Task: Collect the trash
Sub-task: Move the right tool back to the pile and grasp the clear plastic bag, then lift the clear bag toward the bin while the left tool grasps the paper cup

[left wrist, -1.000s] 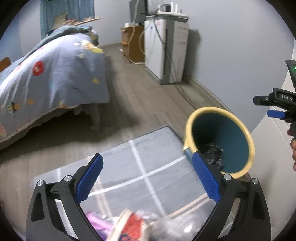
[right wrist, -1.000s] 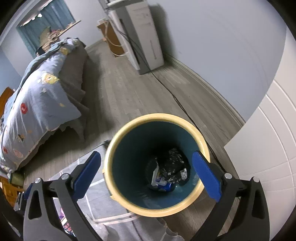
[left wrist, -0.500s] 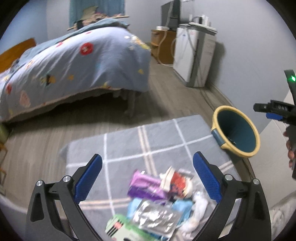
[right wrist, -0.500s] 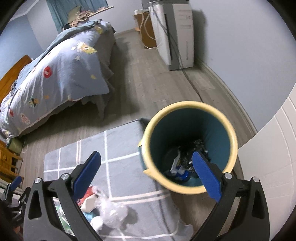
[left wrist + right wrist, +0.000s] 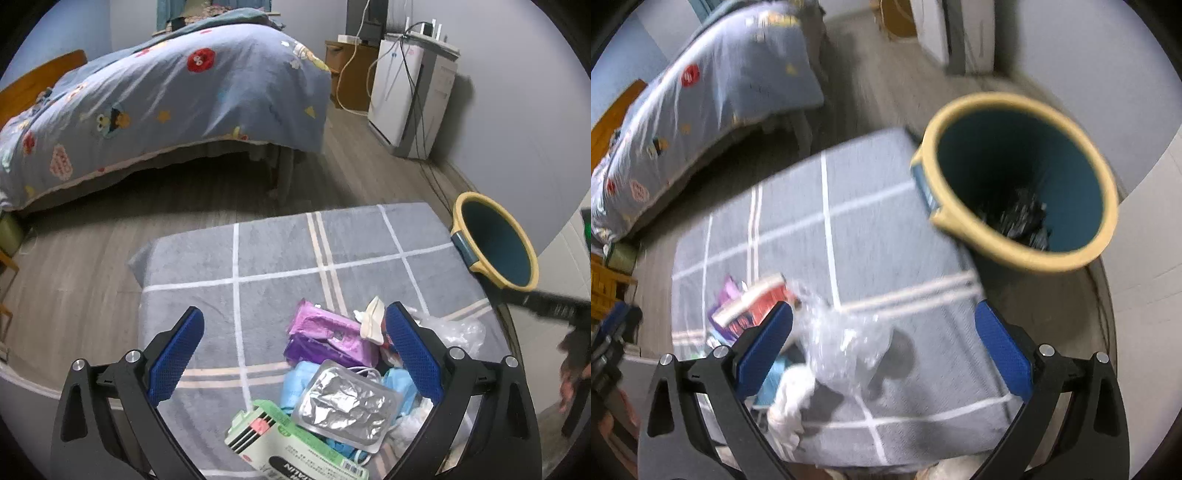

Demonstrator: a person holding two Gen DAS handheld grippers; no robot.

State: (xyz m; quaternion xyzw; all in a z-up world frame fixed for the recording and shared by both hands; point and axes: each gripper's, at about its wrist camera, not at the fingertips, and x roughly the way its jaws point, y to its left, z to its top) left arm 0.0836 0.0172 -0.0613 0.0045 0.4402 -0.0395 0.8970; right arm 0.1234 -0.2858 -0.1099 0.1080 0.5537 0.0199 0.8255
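A pile of trash lies on a grey checked rug (image 5: 280, 254): a purple packet (image 5: 328, 336), a silver foil pouch (image 5: 343, 402), a green-and-white box (image 5: 291, 446), a white tissue (image 5: 373, 317) and a clear plastic bag (image 5: 846, 343). A red carton (image 5: 757, 299) shows in the right wrist view. The teal bin with a yellow rim (image 5: 495, 243) stands at the rug's right edge, with dark trash inside (image 5: 1019, 218). My left gripper (image 5: 291, 350) is open and empty above the pile. My right gripper (image 5: 882, 343) is open and empty above the plastic bag, left of the bin.
A bed with a blue patterned cover (image 5: 159, 96) stands beyond the rug. A white appliance with cables (image 5: 406, 96) and a wooden cabinet (image 5: 347, 70) stand against the far wall. A white panel (image 5: 1145, 258) stands to the right of the bin.
Both grippers have drawn back from the bin toward the trash pile. The pile has come into view between the fingers of each. Both stay open and empty.
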